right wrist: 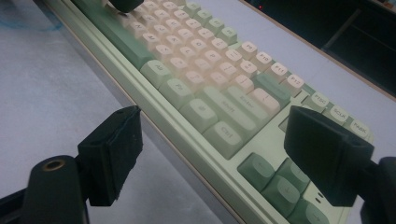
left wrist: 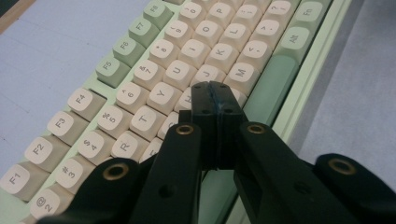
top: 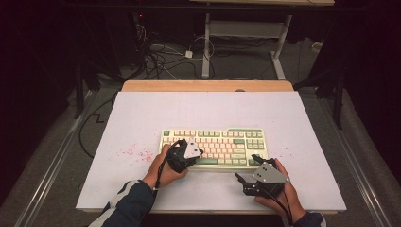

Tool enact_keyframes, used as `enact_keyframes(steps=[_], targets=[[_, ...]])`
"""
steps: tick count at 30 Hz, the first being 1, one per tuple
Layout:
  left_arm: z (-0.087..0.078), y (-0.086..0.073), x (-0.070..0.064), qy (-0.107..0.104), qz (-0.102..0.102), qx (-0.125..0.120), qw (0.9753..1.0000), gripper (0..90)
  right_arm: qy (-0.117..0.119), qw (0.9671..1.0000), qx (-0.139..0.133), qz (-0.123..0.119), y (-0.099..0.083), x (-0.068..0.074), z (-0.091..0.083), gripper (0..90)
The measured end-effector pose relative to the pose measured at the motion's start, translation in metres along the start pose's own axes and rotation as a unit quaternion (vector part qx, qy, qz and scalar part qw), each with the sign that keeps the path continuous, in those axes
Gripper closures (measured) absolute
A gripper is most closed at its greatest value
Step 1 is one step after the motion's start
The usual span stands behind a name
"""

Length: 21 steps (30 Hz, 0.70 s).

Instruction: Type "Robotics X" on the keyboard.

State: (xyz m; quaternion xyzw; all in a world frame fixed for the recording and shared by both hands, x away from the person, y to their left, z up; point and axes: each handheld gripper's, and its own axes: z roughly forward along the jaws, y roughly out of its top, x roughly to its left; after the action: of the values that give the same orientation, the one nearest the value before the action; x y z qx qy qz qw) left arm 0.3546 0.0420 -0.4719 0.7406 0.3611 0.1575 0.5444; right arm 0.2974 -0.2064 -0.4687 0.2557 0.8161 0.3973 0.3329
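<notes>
the keyboard [top: 215, 147] lies flat near the middle of the white table [top: 142, 118], a little toward the near edge, its long side running left to right. the left hand-held gripper [top: 197, 152] is over the left-centre of the key field, jaws pressed together with nothing between them; in the left gripper view [left wrist: 215, 95] its closed tip sits just above or on the keys around h and b, and i can't tell whether it is pressing. the right hand-held gripper [top: 247, 181] rests low near the keyboard's near right corner, jaws spread wide and empty; in the right gripper view [right wrist: 212, 140] the gap frames the right end of the keyboard [right wrist: 205, 93], by the ctrl key and arrow cluster.

judging from this, the work is typing or poking keys with the closed left tip, and it looks under way rather than finished: every keycap seen is seated, nothing is lifted or moved. the right side seems only to be waiting or ready to steady the case.

no containers are on the table. a few reddish specks [top: 135, 152] mark the surface left of the keyboard.
</notes>
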Motion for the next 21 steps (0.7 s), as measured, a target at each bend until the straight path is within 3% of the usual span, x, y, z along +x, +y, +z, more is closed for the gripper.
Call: enact_keyframes(steps=[6,13,21], targets=[[0.0031,-0.0007,0.0000,0.000,0.001,0.002,1.0000,87.0,-0.010,0.9999,-0.007,0.008,0.0002,-0.0022,-0.0014,20.4],[0.0050,-0.0030,0.0002,0.001,0.004,0.011,0.9999,87.0,-0.001,1.0000,0.000,0.003,-0.0002,-0.0006,-0.0002,20.4],[-0.0012,0.0022,-0.0001,-0.002,0.007,-0.005,1.0000,85.4,0.000,1.0000,0.002,0.002,-0.0003,-0.0007,-0.0001,20.4]])
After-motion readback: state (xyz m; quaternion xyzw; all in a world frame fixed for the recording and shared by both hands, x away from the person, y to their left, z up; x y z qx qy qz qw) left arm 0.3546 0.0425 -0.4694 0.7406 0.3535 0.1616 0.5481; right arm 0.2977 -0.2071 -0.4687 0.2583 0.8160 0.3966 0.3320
